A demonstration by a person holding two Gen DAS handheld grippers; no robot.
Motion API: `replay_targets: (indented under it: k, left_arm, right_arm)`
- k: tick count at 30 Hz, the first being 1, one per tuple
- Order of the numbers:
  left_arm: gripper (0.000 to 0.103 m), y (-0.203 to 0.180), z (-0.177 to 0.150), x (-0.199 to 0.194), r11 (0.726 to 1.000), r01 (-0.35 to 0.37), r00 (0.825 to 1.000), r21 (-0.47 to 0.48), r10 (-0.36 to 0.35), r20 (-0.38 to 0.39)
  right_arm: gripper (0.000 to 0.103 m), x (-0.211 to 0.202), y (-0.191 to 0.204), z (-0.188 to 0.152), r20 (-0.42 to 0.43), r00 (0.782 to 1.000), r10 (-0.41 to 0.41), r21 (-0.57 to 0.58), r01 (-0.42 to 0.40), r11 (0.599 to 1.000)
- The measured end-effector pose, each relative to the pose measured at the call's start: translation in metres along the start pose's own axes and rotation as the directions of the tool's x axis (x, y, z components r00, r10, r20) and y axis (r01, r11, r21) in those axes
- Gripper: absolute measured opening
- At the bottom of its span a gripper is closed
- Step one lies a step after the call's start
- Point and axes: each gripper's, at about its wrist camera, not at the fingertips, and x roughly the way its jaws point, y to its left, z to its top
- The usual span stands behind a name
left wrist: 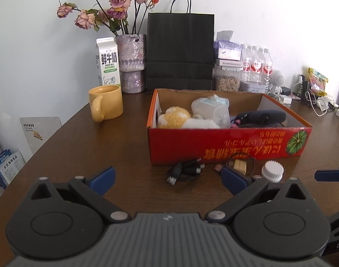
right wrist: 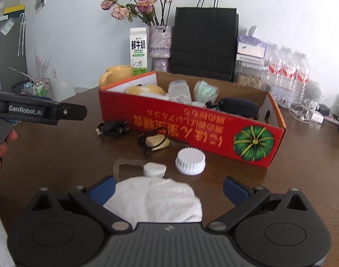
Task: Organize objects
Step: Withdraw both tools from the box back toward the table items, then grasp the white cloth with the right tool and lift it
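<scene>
Cluttered brown table, white wall

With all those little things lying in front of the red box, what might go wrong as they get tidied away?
Three likely snags:
1. The white tissue lies flat and limp between the open right gripper's fingers; it may slip out or drag.
2. The black cable is a loose tangle, so an end may catch on the box wall.
3. The ribbed white cap is round and could roll off when nudged.
</scene>
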Motion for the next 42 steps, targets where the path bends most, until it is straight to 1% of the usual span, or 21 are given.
replay_targets:
  k: [10, 15, 19, 26, 27, 29, 32, 36, 42]
  left_arm:
    - [0.103, 0.013, -0.022, -0.015, 1.000, 0.019, 0.998, 0.008, -0.019, -0.059]
    - [0.103, 0.018, -0.027, -0.018, 1.000, 0.021, 0.997, -0.002, -0.022, -0.075]
    - [0.103, 0.020, -0.030, -0.019, 1.000, 0.023, 0.996, -0.008, -0.024, -0.082]
    - [0.103, 0.020, -0.034, -0.017, 1.000, 0.026, 0.995, -0.015, -0.027, -0.095]
    - [0.103, 0.019, -0.034, -0.016, 1.000, 0.026, 0.995, -0.015, -0.028, -0.097]
    - [0.103, 0.019, -0.035, -0.016, 1.000, 0.028, 0.995, -0.015, -0.029, -0.098]
    - [0.103, 0.019, -0.035, -0.016, 0.999, 0.029, 0.995, -0.015, -0.030, -0.099]
    - [0.103, 0.017, -0.035, -0.015, 0.999, 0.030, 0.994, -0.014, -0.031, -0.104]
    - [0.103, 0.012, -0.034, -0.015, 0.999, 0.036, 0.993, -0.006, -0.036, -0.111]
  right_arm:
    - [0.103, 0.004, 0.011, -0.003, -0.086, 0.993, 0.076, -0.020, -0.078, 0.997]
    - [0.103, 0.017, 0.012, -0.001, -0.144, 0.986, 0.090, -0.053, -0.098, 0.994]
    - [0.103, 0.022, 0.012, -0.001, -0.157, 0.983, 0.096, -0.066, -0.108, 0.992]
    - [0.102, 0.021, 0.010, -0.006, -0.128, 0.986, 0.103, -0.048, -0.110, 0.993]
    - [0.100, 0.021, 0.010, -0.007, -0.122, 0.987, 0.102, -0.049, -0.109, 0.993]
    - [0.093, 0.018, 0.011, -0.007, -0.110, 0.988, 0.105, -0.050, -0.111, 0.992]
    - [0.089, 0.016, 0.010, -0.007, -0.098, 0.989, 0.109, -0.048, -0.115, 0.992]
    - [0.087, 0.012, 0.008, -0.008, -0.072, 0.991, 0.113, -0.035, -0.116, 0.993]
    - [0.087, -0.001, 0.003, -0.006, 0.005, 0.994, 0.106, -0.007, -0.106, 0.994]
